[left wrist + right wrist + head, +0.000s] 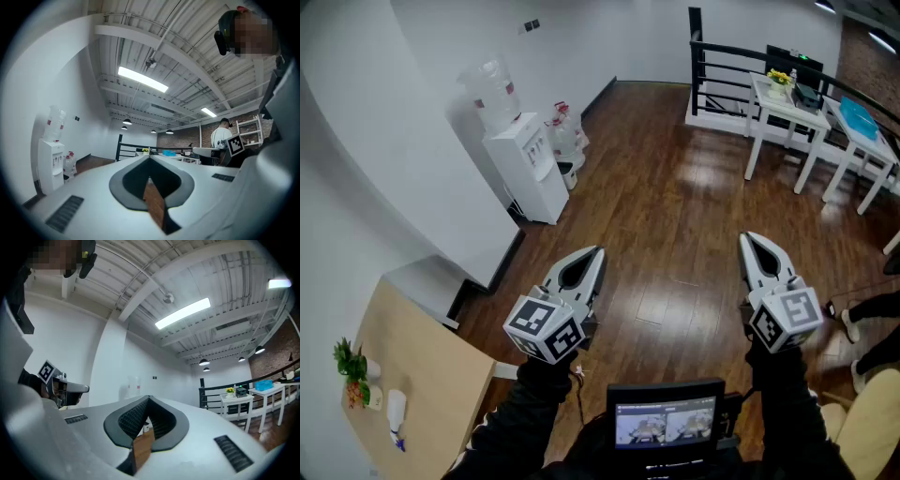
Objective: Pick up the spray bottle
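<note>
Largest of all, a brown wooden floor (675,216), filling the middle of the head view. To the left, a curved white wall (384,141). At the lower left corner, a light wooden table (431,375), set against that wall. Far at the upper right, two white tables (783,112) with small items on top, just in front of a black railing (722,52). By the wall, a white water dispenser (525,164) with a bottle on top, and spare water bottles (567,131) just beside it on the floor.

Nearer, held over the floor and well apart from each other: the left gripper (592,255) and the right gripper (752,242), both about level. Jaws of the left fully together at the tip, nothing between. Jaws of the right the same, closed and empty. Below and between them, a small screen (666,422).

On the wooden table, near its left edge, the white spray bottle (396,412), lying on its side, near a small potted plant (352,370). Well apart from both grippers, touched by neither.
</note>
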Demonstrator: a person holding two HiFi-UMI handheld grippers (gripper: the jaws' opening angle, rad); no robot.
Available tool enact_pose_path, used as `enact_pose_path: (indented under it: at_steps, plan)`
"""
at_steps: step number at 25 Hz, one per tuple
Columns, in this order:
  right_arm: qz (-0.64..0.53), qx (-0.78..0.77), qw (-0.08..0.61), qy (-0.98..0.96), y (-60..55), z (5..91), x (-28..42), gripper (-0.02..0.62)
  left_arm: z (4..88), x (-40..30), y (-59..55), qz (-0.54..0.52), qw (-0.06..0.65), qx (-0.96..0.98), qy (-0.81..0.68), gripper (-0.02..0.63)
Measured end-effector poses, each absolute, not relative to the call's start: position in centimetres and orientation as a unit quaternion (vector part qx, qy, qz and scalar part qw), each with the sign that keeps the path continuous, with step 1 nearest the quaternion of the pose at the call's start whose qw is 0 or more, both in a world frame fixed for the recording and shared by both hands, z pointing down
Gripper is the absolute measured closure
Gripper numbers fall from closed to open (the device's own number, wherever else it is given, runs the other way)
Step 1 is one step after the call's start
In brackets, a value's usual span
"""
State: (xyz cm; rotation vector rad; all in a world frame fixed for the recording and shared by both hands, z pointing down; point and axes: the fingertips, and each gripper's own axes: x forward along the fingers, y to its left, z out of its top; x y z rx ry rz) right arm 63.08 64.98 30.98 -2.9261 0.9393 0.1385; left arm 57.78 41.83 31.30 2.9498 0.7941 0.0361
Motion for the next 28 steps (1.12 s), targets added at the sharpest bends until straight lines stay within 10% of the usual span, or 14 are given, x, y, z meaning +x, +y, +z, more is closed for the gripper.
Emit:
enact_pose_path:
  at_steps: [14,28]
  plan:
    - [0.047,-0.856,0.05,0.512,49.3,31.0,60.2,0.601,31.3,44.8,30.9,0.016,0.034,0.998,0.051,0.615]
    - [0.093,-0.71,0.018,0.698,-1.8,27.1,27.5,0.601,31.0,8.8,-10.5,-0.026,0.06,0.985,-0.158,0.615]
